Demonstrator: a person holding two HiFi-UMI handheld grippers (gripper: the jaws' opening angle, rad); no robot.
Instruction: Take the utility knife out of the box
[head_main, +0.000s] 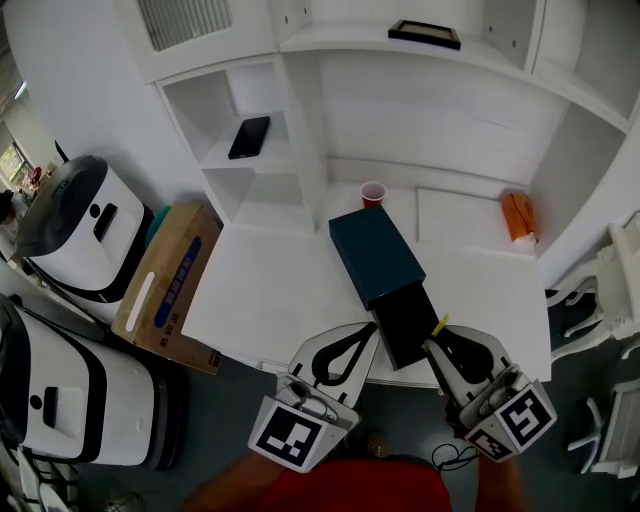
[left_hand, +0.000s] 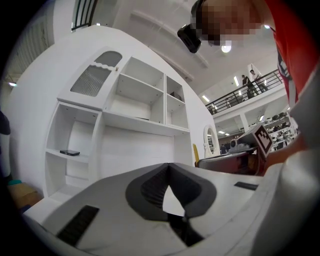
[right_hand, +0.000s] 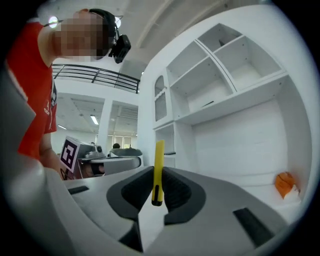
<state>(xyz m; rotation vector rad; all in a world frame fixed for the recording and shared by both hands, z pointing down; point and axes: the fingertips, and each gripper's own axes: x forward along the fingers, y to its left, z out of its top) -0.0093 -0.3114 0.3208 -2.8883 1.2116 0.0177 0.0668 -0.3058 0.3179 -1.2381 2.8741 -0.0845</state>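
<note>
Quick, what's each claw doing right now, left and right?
Left claw: closed, nothing in it.
Right claw: closed on the yellow knife.

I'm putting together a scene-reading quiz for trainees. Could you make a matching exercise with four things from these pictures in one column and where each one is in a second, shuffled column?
Things
1. utility knife
2. red cup
3. black phone
4. orange bundle

Places
A. on a shelf in the left cubby
B. between the pads of the right claw
C. at the right end of the desk
D. on the desk, just behind the dark box

Pairs: 1-B, 2-D, 3-A, 4-C
</note>
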